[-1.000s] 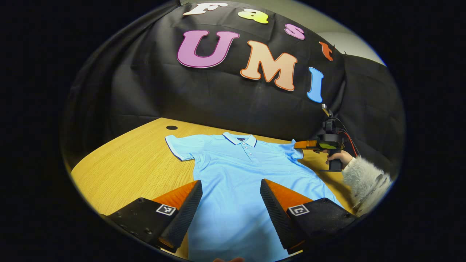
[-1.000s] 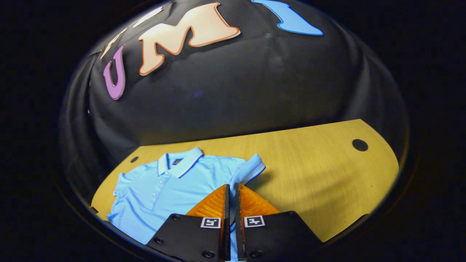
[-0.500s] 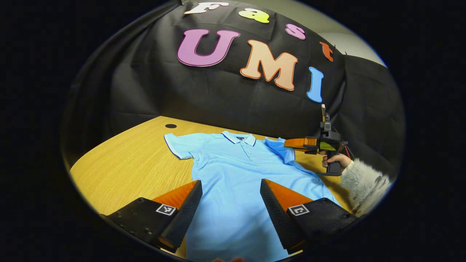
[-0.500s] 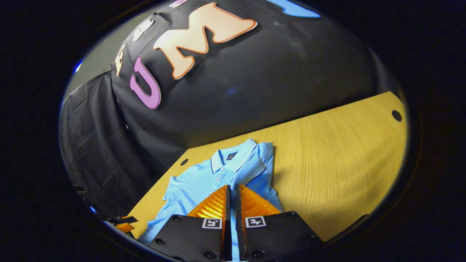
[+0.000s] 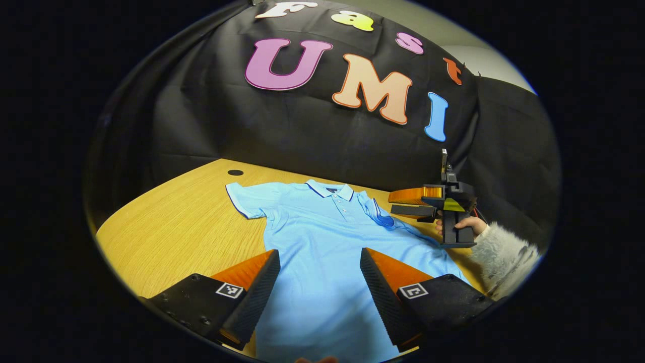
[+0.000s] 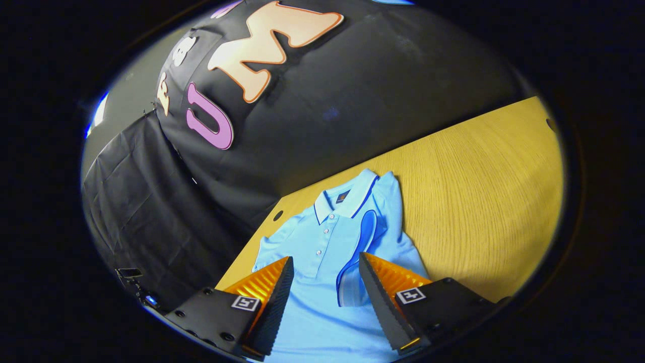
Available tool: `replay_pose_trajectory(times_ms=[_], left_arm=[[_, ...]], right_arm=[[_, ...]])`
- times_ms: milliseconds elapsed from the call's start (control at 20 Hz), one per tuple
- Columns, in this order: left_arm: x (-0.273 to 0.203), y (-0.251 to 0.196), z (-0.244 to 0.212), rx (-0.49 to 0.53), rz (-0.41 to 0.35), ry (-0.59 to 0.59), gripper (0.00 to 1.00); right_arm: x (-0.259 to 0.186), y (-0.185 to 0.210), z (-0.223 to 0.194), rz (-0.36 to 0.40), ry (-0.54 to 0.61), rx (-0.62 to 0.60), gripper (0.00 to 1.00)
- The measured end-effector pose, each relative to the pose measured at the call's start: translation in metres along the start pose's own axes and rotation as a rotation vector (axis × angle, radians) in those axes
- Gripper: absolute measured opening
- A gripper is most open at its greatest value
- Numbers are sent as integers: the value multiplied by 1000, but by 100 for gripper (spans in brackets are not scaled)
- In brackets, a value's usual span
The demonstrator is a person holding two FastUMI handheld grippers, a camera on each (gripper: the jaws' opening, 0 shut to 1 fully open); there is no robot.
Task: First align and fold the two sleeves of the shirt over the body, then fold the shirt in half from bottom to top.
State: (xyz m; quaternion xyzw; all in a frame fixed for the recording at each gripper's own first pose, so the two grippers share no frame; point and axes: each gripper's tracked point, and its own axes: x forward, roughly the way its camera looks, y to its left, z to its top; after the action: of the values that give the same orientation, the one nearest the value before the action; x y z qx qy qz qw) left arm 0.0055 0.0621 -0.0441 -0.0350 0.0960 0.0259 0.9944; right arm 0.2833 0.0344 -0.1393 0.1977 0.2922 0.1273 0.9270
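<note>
One sleeve (image 6: 360,242) is laid over the shirt (image 5: 322,252) at 2 o'clock; both grippers, left (image 5: 320,282) and right (image 6: 325,287), are held apart.

a: how many shirts are there?
b: one light blue polo shirt (image 5: 322,252), flat on one wooden table (image 5: 186,227).
a: sleeves?
b: two. one sleeve (image 5: 241,199) lies spread out at the far left, and one folded sleeve (image 6: 360,252) lies over the body.
a: buttons?
b: three show on the placket (image 6: 325,234).
a: grippers?
b: two. the left gripper (image 5: 320,275) is near, and the right gripper (image 5: 410,201) is at the far right, each spread apart.
a: holes in the table?
b: one dark round hole (image 5: 235,172), far left.
</note>
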Motion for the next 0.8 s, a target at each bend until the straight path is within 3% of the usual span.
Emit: replay_pose_trajectory(times_ms=[50, 400, 800], left_arm=[[0, 0, 0, 0, 1, 0, 96], [1, 7, 3, 9, 25, -1, 95], [33, 28, 39, 132, 71, 21, 95]], right_arm=[[-1, 0, -1, 0, -6, -24, 96], [-35, 10, 7, -51, -84, -207, 97], [-108, 1, 34, -115, -217, -230, 97]])
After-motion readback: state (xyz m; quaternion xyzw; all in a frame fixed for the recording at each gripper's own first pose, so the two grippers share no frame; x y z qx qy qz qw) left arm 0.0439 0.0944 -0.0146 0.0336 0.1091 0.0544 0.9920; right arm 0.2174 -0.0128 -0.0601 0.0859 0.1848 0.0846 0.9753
